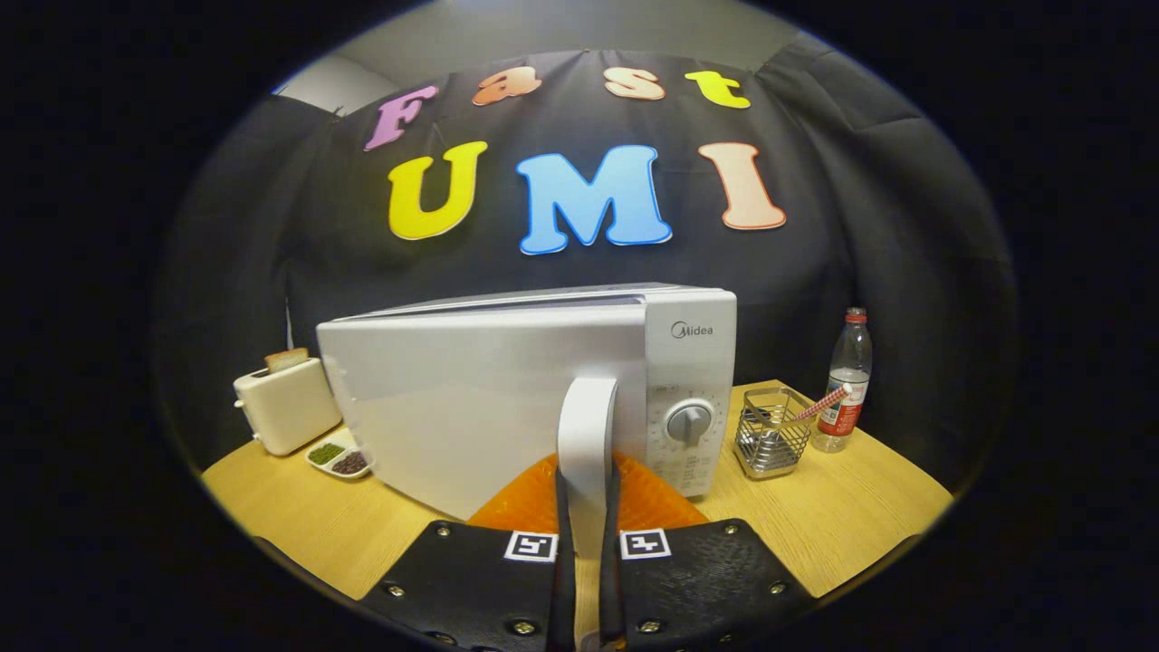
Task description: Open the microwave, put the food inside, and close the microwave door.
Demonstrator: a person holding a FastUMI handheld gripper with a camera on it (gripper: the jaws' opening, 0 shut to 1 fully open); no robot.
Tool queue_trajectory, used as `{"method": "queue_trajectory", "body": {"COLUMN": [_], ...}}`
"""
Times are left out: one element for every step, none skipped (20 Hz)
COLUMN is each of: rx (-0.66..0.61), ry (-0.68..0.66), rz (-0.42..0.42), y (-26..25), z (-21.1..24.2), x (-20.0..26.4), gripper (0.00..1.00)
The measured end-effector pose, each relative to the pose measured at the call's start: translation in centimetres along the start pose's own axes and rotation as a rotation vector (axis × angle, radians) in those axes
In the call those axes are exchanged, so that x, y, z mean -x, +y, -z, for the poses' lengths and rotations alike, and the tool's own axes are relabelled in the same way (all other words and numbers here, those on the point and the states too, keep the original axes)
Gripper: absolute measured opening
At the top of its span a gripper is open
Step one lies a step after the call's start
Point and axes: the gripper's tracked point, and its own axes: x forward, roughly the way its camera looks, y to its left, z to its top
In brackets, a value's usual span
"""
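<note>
The gripper [587,507] is seen closed on the microwave's door handle [587,426], an upright white bar pinched between its 2 fingers, so that only the handle's upper part is left uncovered above the fingertips. The microwave [507,389] stands directly ahead of the fingers on the wooden table [842,525], its door [453,407] swung slightly out toward the gripper; whether a gap has opened at the hinge side cannot be made out, and the cavity is hidden behind the door. The control panel with 1 dial [689,422] is seen just to the right of the handle. Beyond and to the left of the fingers, a toaster [285,403] holding a slice of bread [286,359] is partly cut off by the microwave, and a small white dish [340,455] with 2 compartments of green and dark food lies just in front of it. To the right, a wire basket [770,435] holds a striped straw [819,405], with a plastic bottle [847,380] close behind it. The food in the dish is too small to be identified.
</note>
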Motion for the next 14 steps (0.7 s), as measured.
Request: {"method": "queue_trajectory", "body": {"rx": [0.005, 0.002, -0.002, -0.007, -0.016, -0.016, -0.014, -0.009, -0.012, -0.022, -0.031, -0.039, -0.046, -0.058], "ry": [-0.007, -0.014, -0.015, -0.014, -0.013, -0.015, -0.021, -0.026, -0.032, -0.036, -0.041, -0.046, -0.056, -0.061], "rz": [-0.033, -0.061, -0.082, -0.097, -0.112, -0.125, -0.134, -0.144, -0.15, -0.155, -0.157, -0.156, -0.156, -0.156], "y": [1.3, 2.3, 3.4, 4.4, 5.4, 6.6, 7.6, 8.7, 9.9, 10.8, 12.0, 13.1, 14.2, 15.4], "z": [0.4, 0.7, 1.0, 1.2, 1.5, 1.6, 1.8, 1.9, 2.1, 2.3, 2.5, 2.6, 2.7, 2.9], "x": [1.5, 2.9, 3.9, 5.0, 5.9, 6.7, 7.5, 8.3, 9.0, 9.7, 10.2, 10.6, 11.0, 11.5], "gripper": [0.1, 0.11, 0.11, 0.11, 0.11, 0.1, 0.1, 0.1, 0.1, 0.1, 0.1, 0.1, 0.1, 0.1]}}
